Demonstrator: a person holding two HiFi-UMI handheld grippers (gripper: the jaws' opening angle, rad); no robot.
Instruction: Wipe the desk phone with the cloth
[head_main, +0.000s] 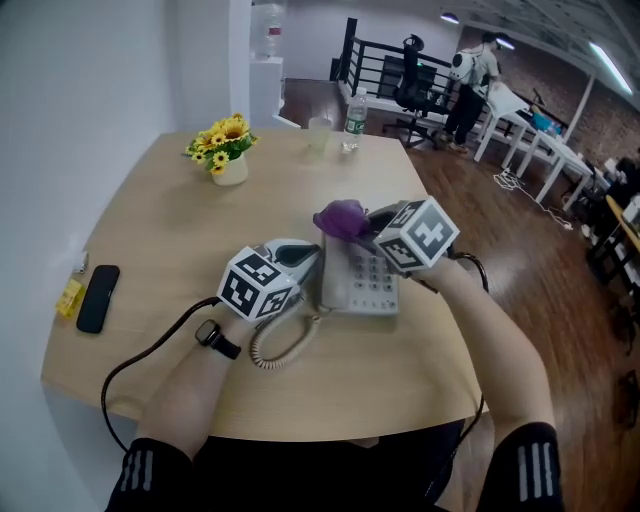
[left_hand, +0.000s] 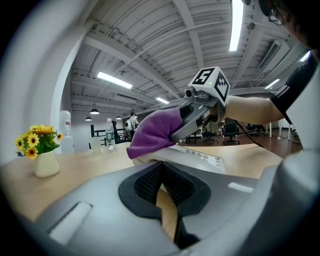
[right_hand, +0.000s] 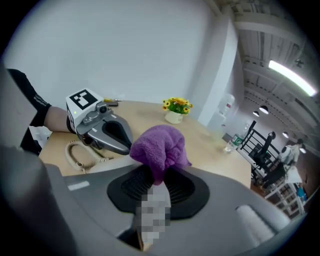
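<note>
A light-grey desk phone (head_main: 362, 282) lies in the middle of the wooden desk (head_main: 160, 220), its coiled cord (head_main: 285, 345) looping toward me. My right gripper (head_main: 365, 228) is shut on a bunched purple cloth (head_main: 342, 218), which rests on the phone's far end. In the right gripper view the cloth (right_hand: 160, 147) sticks up out of the right gripper (right_hand: 159, 175). My left gripper (head_main: 300, 262) sits at the phone's left side by the handset, jaws shut with nothing visibly between them. From the left gripper (left_hand: 161, 172) I see the phone (left_hand: 200, 159) and the cloth (left_hand: 155, 132) just ahead.
A vase of yellow flowers (head_main: 227, 150) stands at the far left of the desk. A water bottle (head_main: 353, 117) and a clear cup (head_main: 318, 133) stand at the far edge. A black mobile (head_main: 98, 297) and a yellow item (head_main: 69, 297) lie near the left edge.
</note>
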